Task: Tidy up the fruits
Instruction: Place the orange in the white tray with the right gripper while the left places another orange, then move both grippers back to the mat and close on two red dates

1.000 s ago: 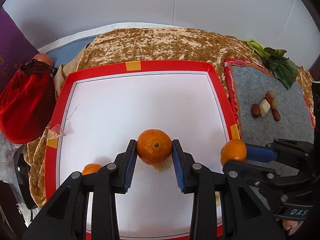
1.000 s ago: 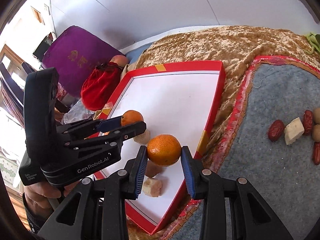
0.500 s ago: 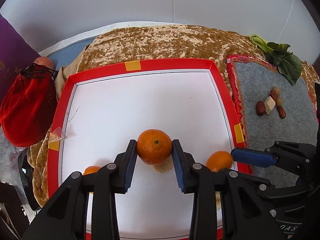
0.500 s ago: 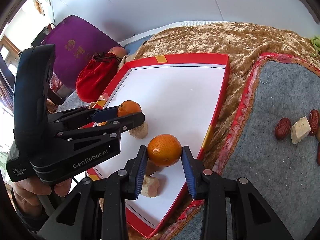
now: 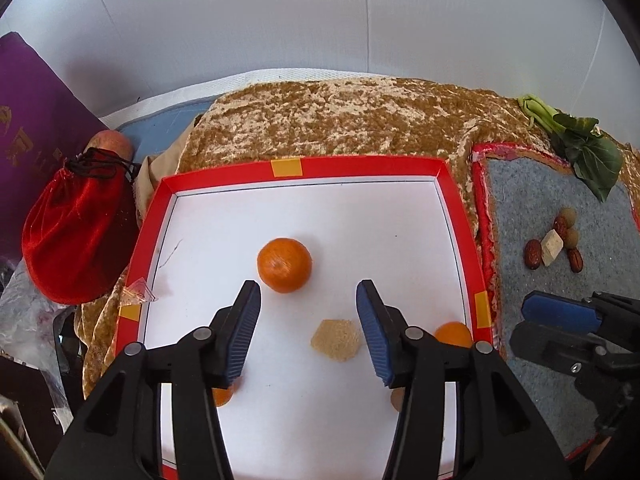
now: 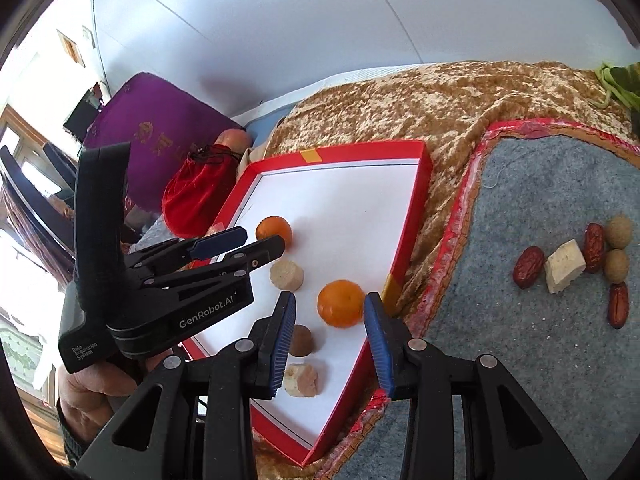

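Gold velvet cloth spread wide beyond both sets of fingers, grey felt mat off to the right of them. Red-rimmed white tray lying right under the fingertips. Left gripper with jaws opening, wide now, nothing pressed between the blue pads; mandarin sitting free on the tray just past the tips, nearer the left finger. Tan hexagonal piece resting between those fingers, close to the right one. Right gripper narrow around a second mandarin, right pad touching the peel, a sliver of gap at the left pad, fruit low at the tray's near right rim. Dates and pale cube clustered on the mat, well right of the right fingers.
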Demonstrator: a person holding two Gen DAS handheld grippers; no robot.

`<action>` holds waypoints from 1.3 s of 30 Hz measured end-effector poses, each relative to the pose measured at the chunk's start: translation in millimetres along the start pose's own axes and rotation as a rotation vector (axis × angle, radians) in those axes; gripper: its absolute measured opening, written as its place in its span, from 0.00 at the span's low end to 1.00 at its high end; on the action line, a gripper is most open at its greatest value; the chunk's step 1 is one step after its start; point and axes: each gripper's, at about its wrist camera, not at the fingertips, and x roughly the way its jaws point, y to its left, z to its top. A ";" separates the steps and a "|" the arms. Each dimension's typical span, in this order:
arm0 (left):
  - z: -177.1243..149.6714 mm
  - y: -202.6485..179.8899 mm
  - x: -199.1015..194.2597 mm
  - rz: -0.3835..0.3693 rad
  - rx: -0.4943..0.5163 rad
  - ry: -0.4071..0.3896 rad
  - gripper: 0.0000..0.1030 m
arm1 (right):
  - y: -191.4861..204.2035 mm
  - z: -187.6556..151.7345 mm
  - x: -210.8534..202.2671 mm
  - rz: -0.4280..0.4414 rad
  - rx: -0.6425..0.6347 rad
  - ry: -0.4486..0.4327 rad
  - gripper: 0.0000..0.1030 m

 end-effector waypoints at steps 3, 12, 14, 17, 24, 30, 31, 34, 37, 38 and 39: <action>6.2 -10.2 -2.8 -0.025 0.009 -0.019 0.47 | -13.2 6.7 -15.3 -0.003 0.036 -0.029 0.36; 14.7 -74.1 -11.4 -0.078 0.157 -0.069 0.51 | -69.6 19.8 -62.9 -0.031 0.185 -0.117 0.37; 14.7 -88.0 -12.3 -0.093 0.197 -0.075 0.51 | -82.7 20.8 -73.7 -0.043 0.216 -0.129 0.37; 13.0 -112.4 -14.5 -0.109 0.274 -0.087 0.51 | -103.3 19.8 -85.8 -0.072 0.261 -0.138 0.37; 3.7 -161.0 -11.3 -0.144 0.429 -0.079 0.51 | -142.1 14.2 -94.9 -0.170 0.349 -0.093 0.37; -0.5 -182.1 -0.5 -0.172 0.484 -0.039 0.51 | -160.4 4.2 -80.4 -0.241 0.384 -0.005 0.36; -0.8 -184.2 0.5 -0.179 0.489 -0.034 0.51 | -161.4 3.6 -78.9 -0.245 0.383 0.002 0.36; -0.9 -187.6 3.9 -0.203 0.493 -0.020 0.51 | -161.5 3.5 -73.1 -0.249 0.374 0.023 0.36; 1.3 -188.0 8.3 -0.222 0.490 -0.008 0.51 | -159.8 4.2 -65.1 -0.260 0.366 0.044 0.36; 2.1 -188.5 9.2 -0.228 0.487 -0.005 0.51 | -159.4 4.4 -62.0 -0.262 0.364 0.053 0.35; 3.4 -188.1 10.0 -0.234 0.484 -0.004 0.51 | -159.0 4.4 -59.9 -0.262 0.363 0.060 0.35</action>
